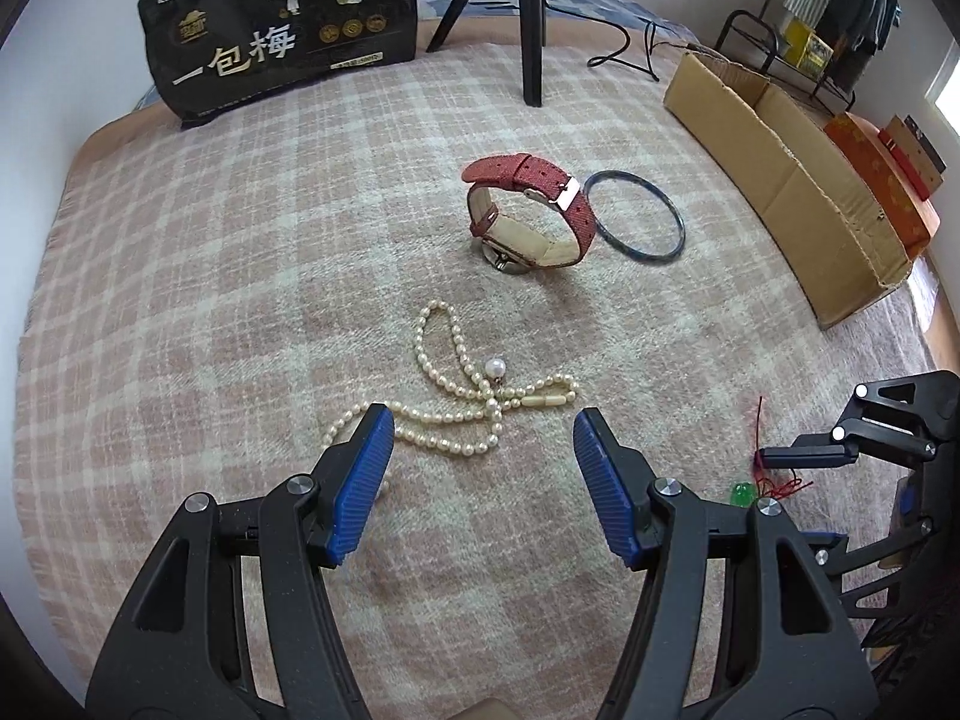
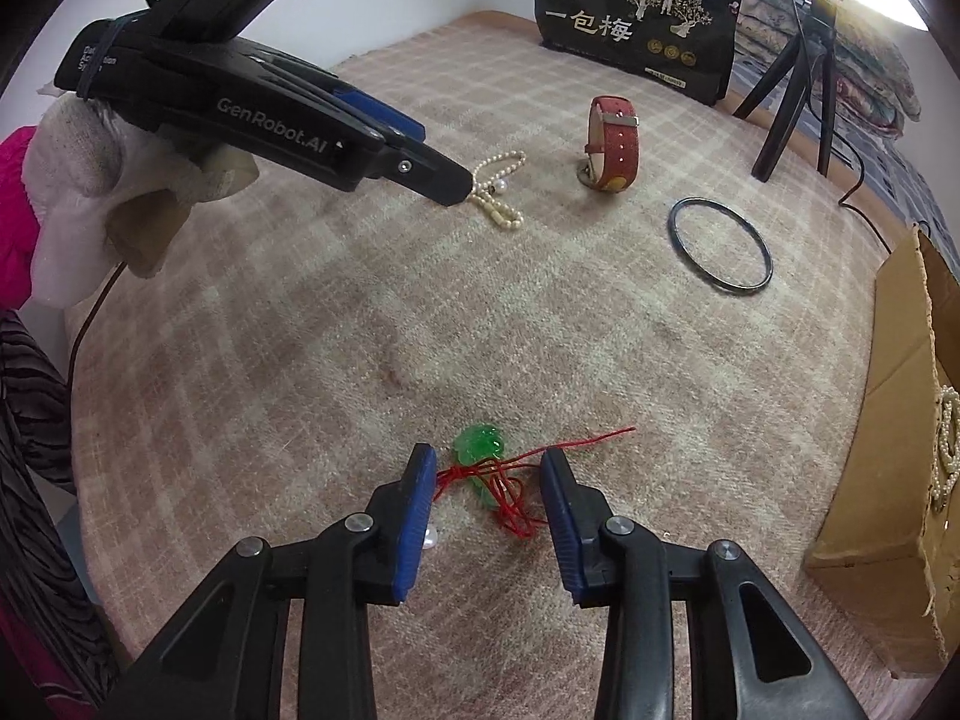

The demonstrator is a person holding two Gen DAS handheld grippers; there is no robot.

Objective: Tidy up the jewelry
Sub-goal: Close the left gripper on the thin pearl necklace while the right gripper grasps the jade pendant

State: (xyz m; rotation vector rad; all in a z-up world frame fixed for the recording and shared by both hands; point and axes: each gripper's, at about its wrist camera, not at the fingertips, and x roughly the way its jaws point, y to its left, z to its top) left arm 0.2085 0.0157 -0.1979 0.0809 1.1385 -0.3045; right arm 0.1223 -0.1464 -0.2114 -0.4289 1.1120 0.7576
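Observation:
On the pink plaid blanket (image 1: 240, 276) lies a tangled pearl necklace (image 1: 474, 402). My left gripper (image 1: 480, 426) hangs open just above it, blue pads on either side of the strand. A green pendant on a red cord (image 2: 480, 450) lies between the pads of my right gripper (image 2: 489, 480), which stands open around it; the cord reaches the left pad. A loose pearl (image 2: 431, 536) sits by that pad. Farther back stand a red watch (image 1: 528, 210) and a dark bangle (image 1: 636, 219).
A long cardboard box (image 1: 780, 192) lies along the right edge, with a pearl piece (image 2: 945, 450) inside. A black snack bag (image 1: 282, 30) and a tripod (image 1: 531, 18) stand at the back. A gloved hand (image 2: 78, 180) holds the left gripper.

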